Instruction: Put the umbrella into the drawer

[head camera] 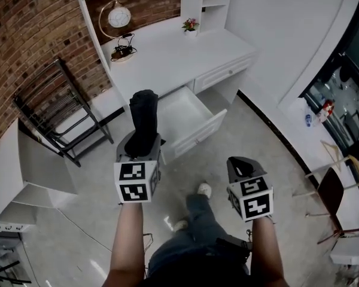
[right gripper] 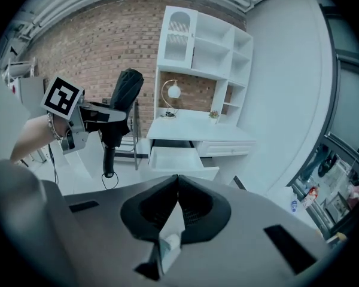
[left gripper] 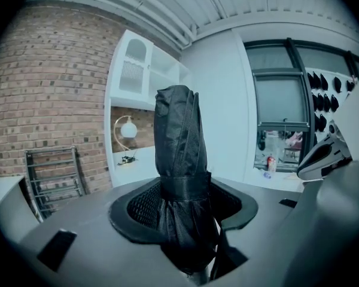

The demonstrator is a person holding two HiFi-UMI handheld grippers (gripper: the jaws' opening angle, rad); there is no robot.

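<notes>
From the head view, the left gripper [head camera: 142, 147] is clamped on a folded black umbrella [head camera: 143, 115] that stands up out of its jaws, rounded top end forward. The open white drawer [head camera: 191, 115] lies just ahead of that gripper, a little to its right. The right gripper [head camera: 242, 166] hangs beside it, well apart.

In the left gripper view, the umbrella's pleated fabric is bunched between the two jaws. A black strap wraps it at jaw level.

The right gripper view shows this gripper's own jaws with their tips together and nothing between them. To its left, the umbrella's handle and a thin cord loop hang below the left gripper.
</notes>
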